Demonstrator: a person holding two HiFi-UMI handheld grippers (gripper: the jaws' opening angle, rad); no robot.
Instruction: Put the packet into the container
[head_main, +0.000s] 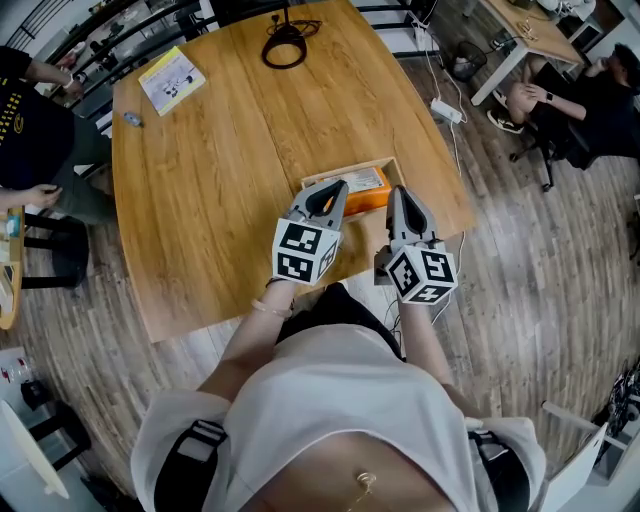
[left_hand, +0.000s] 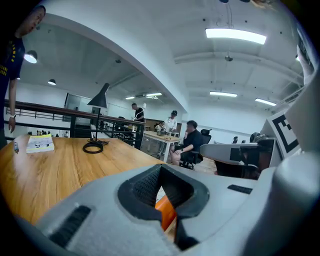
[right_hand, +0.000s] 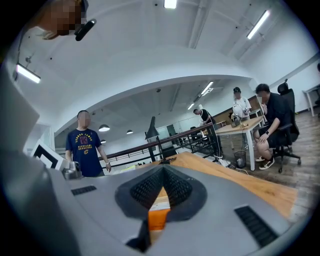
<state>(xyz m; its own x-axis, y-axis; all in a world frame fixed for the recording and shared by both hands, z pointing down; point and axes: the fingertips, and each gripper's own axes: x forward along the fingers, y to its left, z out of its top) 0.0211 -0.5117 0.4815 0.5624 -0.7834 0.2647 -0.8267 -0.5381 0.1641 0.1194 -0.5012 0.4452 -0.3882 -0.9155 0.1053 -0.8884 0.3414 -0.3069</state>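
**A:** Table (head_main: 200, 180), wood. What sits at the lower-centre edge?

**B:** One box (head_main: 350, 172). It holds one orange packet (head_main: 365, 190), lying flat inside. Nothing else shows in it.

**A:** Tools?

**B:** Item: left gripper (head_main: 333, 190), jaws together, holding nothing, over the box's left part. Item: right gripper (head_main: 398, 192), jaws together, holding nothing, at the box's right end.

**A:** Status?

**B:** It looks done, since the packet lies in the box and is not gripped. I judge only pulling the grippers away is left. Also listed, upper frame: booklet (head_main: 171, 78), cable (head_main: 285, 48).
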